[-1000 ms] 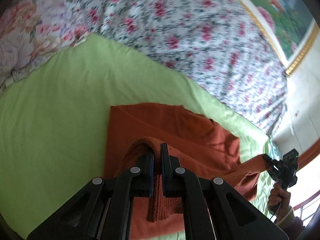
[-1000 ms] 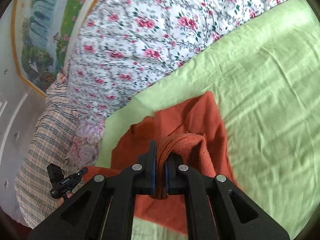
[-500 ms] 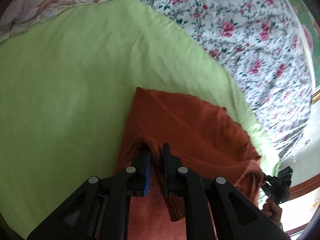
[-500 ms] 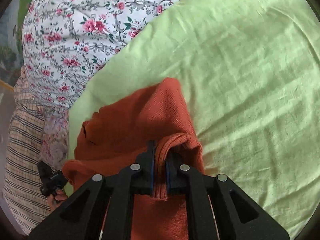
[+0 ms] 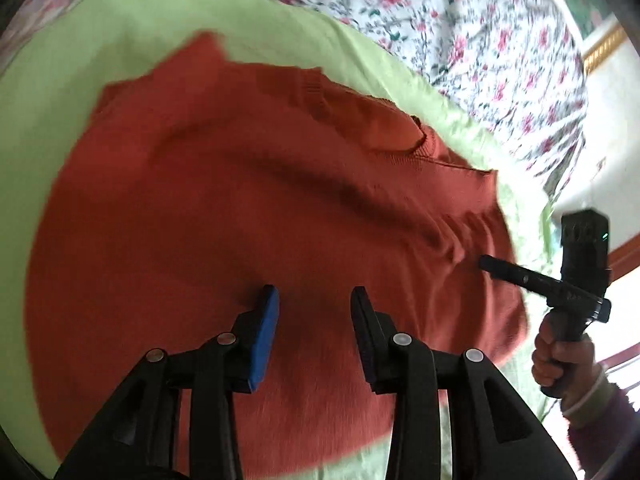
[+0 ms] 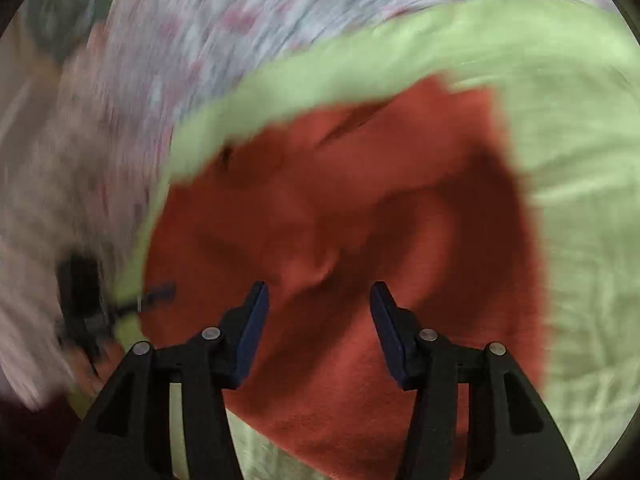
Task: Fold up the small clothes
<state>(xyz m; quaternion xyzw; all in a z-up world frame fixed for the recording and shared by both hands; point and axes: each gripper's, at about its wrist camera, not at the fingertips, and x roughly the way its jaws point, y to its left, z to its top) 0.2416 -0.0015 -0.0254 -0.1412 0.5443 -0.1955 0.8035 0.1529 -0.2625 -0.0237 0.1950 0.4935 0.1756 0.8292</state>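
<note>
Rust sweater [image 5: 248, 200] on green sheet [image 5: 48, 92]; floral quilt [image 5: 460, 28] beyond, apparently.

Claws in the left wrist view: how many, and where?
2. The left claw sits at bottom centre, open over the orange sweater; the right claw is at the right edge, its opening unclear there.

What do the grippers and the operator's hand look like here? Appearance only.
Both grippers are matte black plastic linkages with round silver pivot pins. The left gripper has blue pads on its inner finger faces, as does the right gripper. In the left wrist view the right unit has a boxy black top with a small green light, held by a bare hand in a dark purple sleeve with a pale cuff.
</note>
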